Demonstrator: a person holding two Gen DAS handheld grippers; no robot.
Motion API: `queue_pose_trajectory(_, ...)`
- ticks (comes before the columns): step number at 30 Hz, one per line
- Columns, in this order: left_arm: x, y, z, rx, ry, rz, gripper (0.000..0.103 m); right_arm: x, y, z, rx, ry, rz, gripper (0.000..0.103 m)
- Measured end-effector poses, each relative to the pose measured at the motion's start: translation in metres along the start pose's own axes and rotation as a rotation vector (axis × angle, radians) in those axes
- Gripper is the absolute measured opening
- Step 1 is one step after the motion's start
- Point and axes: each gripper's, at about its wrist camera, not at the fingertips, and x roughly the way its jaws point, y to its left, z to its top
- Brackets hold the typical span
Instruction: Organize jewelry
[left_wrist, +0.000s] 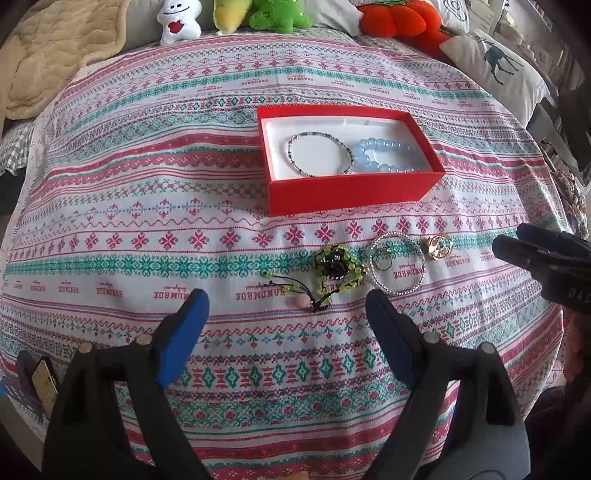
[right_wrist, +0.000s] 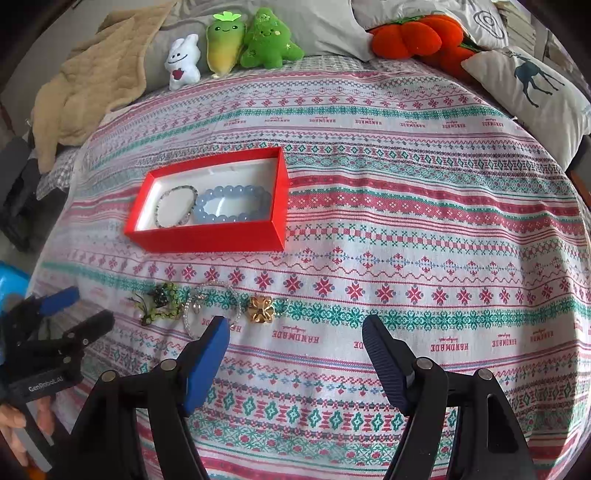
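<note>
A red box (left_wrist: 347, 190) (right_wrist: 207, 240) on the patterned cloth holds a thin beaded bracelet (left_wrist: 319, 153) (right_wrist: 175, 210) and a pale blue bead bracelet (left_wrist: 384, 155) (right_wrist: 232, 203). In front of it lie a green bead bracelet with black cords (left_wrist: 334, 271) (right_wrist: 160, 302), a clear crystal bracelet (left_wrist: 397, 264) (right_wrist: 212, 306) with a small ring inside it, and a gold clover piece (left_wrist: 437, 247) (right_wrist: 261, 309). My left gripper (left_wrist: 286, 314) is open and empty, just short of the green bracelet. My right gripper (right_wrist: 295, 334) is open and empty, near the gold piece.
Plush toys (right_wrist: 236, 44), an orange pumpkin plush (right_wrist: 417, 35), a deer pillow (right_wrist: 532, 88) and a beige blanket (right_wrist: 96, 85) lie along the far edge. The right gripper shows at the right of the left wrist view (left_wrist: 546, 262).
</note>
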Motion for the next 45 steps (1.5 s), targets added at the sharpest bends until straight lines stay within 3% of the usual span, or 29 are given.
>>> queue_pose_trajectory(9, 0.015, 0.031, -0.001, -0.180, 0.082, -0.115, 0.087, 0.016, 0.001, -0.002, -0.018, 0.051, -0.017, 0.076)
queue_pose_trajectory(14, 0.020, 0.034, 0.002, -0.227, 0.100, -0.175, 0.086, 0.025, 0.000, -0.002, -0.006, 0.075, -0.012, 0.076)
queue_pose_trajectory(18, 0.025, 0.020, 0.006, -0.192, 0.102, -0.203, 0.072, 0.029, -0.001, -0.002, 0.001, 0.089, -0.006, 0.076)
queue_pose_trajectory(20, 0.027, 0.012, 0.007, -0.162, 0.107, -0.239, 0.054, 0.030, -0.001, -0.002, 0.004, 0.093, -0.005, 0.076)
queue_pose_trajectory(23, 0.033, -0.005, 0.010, -0.101, 0.115, -0.272, 0.046, 0.030, -0.001, -0.003, 0.007, 0.093, -0.004, 0.076)
queue_pose_trajectory(30, 0.044, -0.036, 0.011, 0.096, 0.109, -0.177, 0.042, 0.028, -0.002, -0.004, 0.007, 0.093, 0.001, 0.076)
queue_pose_trajectory(33, 0.054, -0.043, 0.006, 0.154, 0.121, -0.112, 0.032, 0.028, -0.002, -0.005, 0.008, 0.094, 0.001, 0.076)
queue_pose_trajectory(35, 0.061, -0.046, 0.004, 0.180, 0.128, -0.076, 0.017, 0.029, -0.001, -0.005, 0.007, 0.096, 0.004, 0.076)
queue_pose_trajectory(37, 0.063, -0.046, 0.003, 0.183, 0.131, -0.051, 0.008, 0.029, 0.000, -0.005, 0.008, 0.099, 0.009, 0.076)
queue_pose_trajectory(45, 0.033, -0.045, 0.009, 0.170, 0.057, -0.088, 0.007, 0.034, 0.014, -0.004, -0.007, 0.119, 0.044, 0.076)
